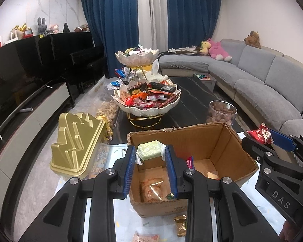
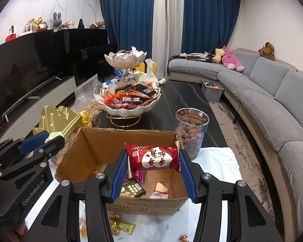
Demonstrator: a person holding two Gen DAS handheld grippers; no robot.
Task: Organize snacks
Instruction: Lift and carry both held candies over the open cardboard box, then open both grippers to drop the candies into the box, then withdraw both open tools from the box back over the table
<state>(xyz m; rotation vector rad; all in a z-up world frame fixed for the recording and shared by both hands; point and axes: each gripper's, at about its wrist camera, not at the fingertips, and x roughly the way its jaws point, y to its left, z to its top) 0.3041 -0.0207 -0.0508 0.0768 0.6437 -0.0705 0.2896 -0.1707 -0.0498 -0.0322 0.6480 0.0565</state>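
My left gripper (image 1: 150, 153) is shut on a pale green wrapped snack (image 1: 150, 151), held above the open cardboard box (image 1: 192, 135). My right gripper (image 2: 153, 161) is shut on a red snack packet with white hearts (image 2: 153, 157), also over the cardboard box (image 2: 131, 139). Each gripper shows in the other's view: the right gripper (image 1: 268, 139) at the right edge with the red packet (image 1: 259, 134), the left gripper (image 2: 48, 139) at the left with the green snack (image 2: 53, 135). Several snack packets lie on the box floor. A two-tier shell bowl stand (image 1: 151, 110) heaped with snacks stands behind the box.
A gold moulded lid (image 1: 76, 141) lies left of the box. A clear jar of brown snacks (image 2: 192, 129) stands at its right. Loose candies (image 2: 119, 225) lie on the white cloth (image 2: 218, 161) in front. Grey sofa (image 2: 272, 100) runs along the right, TV cabinet (image 1: 30, 113) on the left.
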